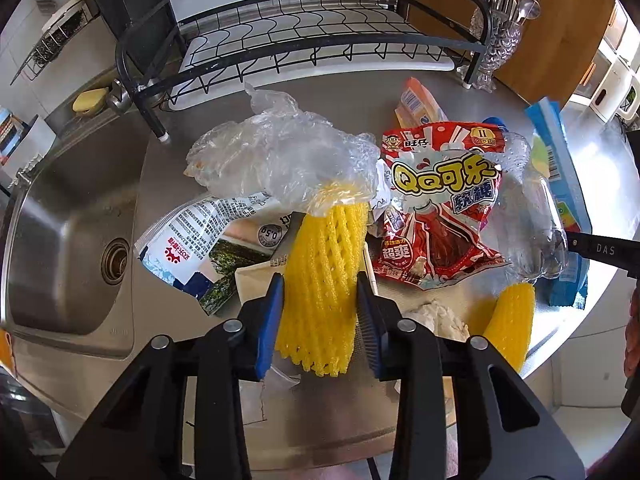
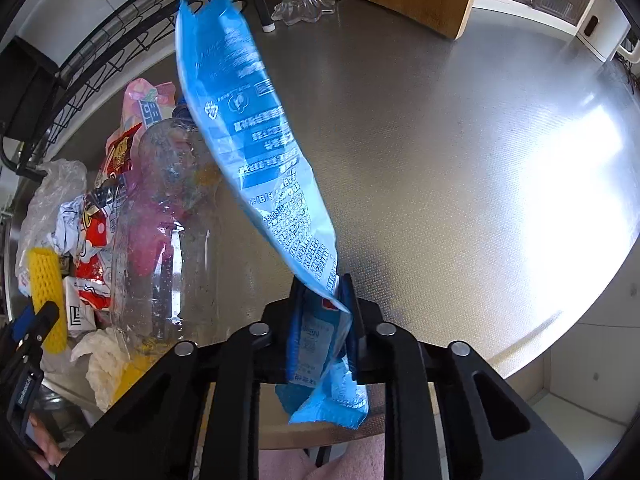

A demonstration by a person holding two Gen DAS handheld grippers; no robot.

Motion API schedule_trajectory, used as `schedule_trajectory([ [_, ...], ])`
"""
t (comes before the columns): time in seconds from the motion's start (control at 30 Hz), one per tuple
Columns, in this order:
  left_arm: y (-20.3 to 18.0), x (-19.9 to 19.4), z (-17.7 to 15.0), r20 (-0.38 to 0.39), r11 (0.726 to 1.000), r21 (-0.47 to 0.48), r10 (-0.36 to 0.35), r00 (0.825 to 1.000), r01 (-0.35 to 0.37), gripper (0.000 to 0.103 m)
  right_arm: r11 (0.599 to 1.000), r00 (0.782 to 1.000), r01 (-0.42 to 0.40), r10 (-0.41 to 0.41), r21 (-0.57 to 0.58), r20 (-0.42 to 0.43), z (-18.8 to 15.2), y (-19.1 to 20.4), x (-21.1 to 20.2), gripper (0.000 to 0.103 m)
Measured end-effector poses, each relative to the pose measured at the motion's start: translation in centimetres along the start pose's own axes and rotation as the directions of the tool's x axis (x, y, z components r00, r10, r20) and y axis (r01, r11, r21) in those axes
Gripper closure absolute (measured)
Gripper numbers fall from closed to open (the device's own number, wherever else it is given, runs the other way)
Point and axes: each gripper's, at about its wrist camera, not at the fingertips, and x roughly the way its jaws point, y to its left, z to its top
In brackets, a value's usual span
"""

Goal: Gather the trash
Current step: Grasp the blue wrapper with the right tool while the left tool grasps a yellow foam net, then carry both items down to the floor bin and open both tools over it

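Left hand-held gripper (image 1: 320,304) clamps the yellow foam net (image 1: 324,276); right hand-held gripper (image 2: 322,312) pinches the blue wrapper (image 2: 248,136).

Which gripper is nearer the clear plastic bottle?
Right. The right gripper, jaws shut on the blue wrapper, is beside the clear plastic bottle; the left gripper holds yellow foam netting across the pile.

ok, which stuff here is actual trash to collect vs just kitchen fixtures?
Trash:
foam net, in left gripper
blue wrapper, in right gripper
red candy bag
plastic bag
clear bottle
tissue

Not trash:
dish rack
sink
cutlery holder
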Motion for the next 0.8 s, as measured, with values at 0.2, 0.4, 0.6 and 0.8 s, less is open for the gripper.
schedule_trajectory([
  [0.2,0.3,-1.1,0.2,0.024,1.000,-0.013,0.008,1.000,-0.008,0.091,1.000,0.999,-0.011,0.011,0.017,0.035,-0.4,-0.5,-1.7,0.096],
  [0.4,0.2,-4.1,0.7,0.080,1.000,-0.019,0.013,0.997,-0.011,0.093,0.999,0.995,-0.021,0.017,0.037,0.093,-0.5,-1.3,-4.7,0.096],
  [0.6,-0.6,-9.5,0.0,0.164,1.000,-0.015,0.021,0.986,-0.018,0.093,0.998,0.984,-0.058,0.055,0.013,0.168,-2.4,-0.9,-9.5,0.096],
  [0.8,-1.1,-14.3,-2.8,0.204,0.999,-0.030,0.025,0.979,-0.020,0.093,0.992,0.967,-0.113,0.124,-0.061,0.223,-5.4,1.2,-14.1,0.096],
])
